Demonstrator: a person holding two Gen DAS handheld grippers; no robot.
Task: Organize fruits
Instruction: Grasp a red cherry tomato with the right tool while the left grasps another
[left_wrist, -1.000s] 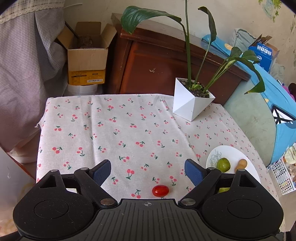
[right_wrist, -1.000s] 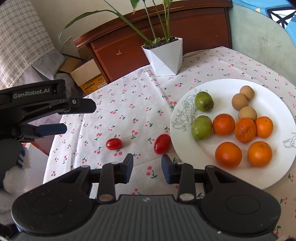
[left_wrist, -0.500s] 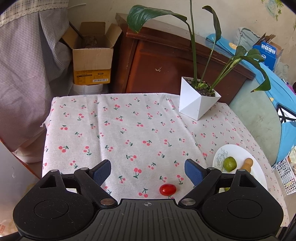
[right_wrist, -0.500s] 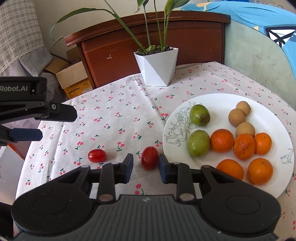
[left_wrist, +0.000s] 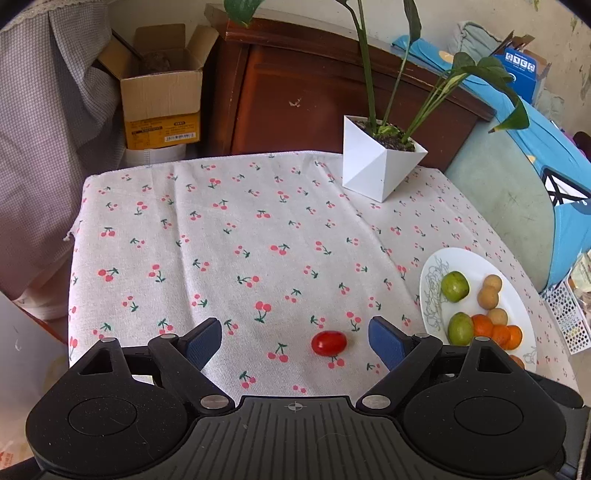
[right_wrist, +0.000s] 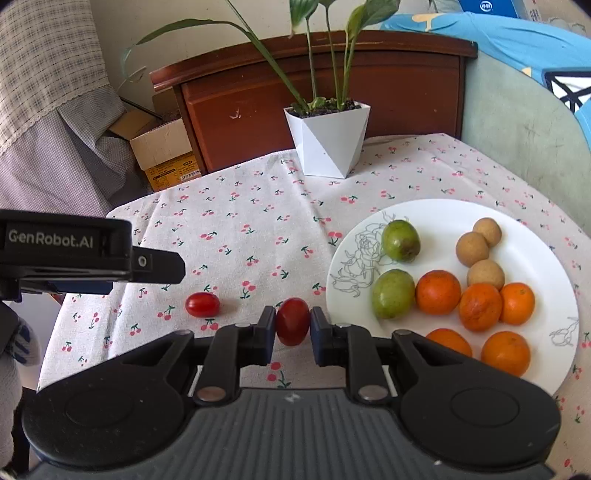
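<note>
Right now the right gripper (right_wrist: 292, 326) is clamped on 1 cherry tomato (right_wrist: 292, 320), both pads pressing its sides, lower centre of the right wrist view, just left of the plate (right_wrist: 532, 221) rim. Left gripper (left_wrist: 295, 341) stands wide apart, nothing between the pads; a 2nd cherry tomato (left_wrist: 328, 342) lies on the cloth just ahead of them, right of centre.

View differences: the right view shows both tomatoes, the loose one (right_wrist: 202, 304) at centre left, plus the left gripper's black body (right_wrist: 66, 251) at the left edge. The left view shows only the loose tomato; the gripped one and the right gripper are out of its frame, and part of the plate (left_wrist: 432, 266) is hidden behind its right finger.

Plate is white, glossy, round, with a grey line drawing at the rim. On it, in the right view: 2 green fruits (right_wrist: 400, 240), 3 small tan round fruits (right_wrist: 472, 249), 5 oranges (right_wrist: 438, 292). Tomatoes are smooth, shiny, oval.

Surface is a woven tablecloth (right_wrist: 258, 221) with a cherry print, slightly creased. White faceted plant pot (right_wrist: 328, 140) upper centre, dark wooden cabinet (right_wrist: 332, 81) behind, open cardboard box (left_wrist: 162, 99) upper left of the left view.
</note>
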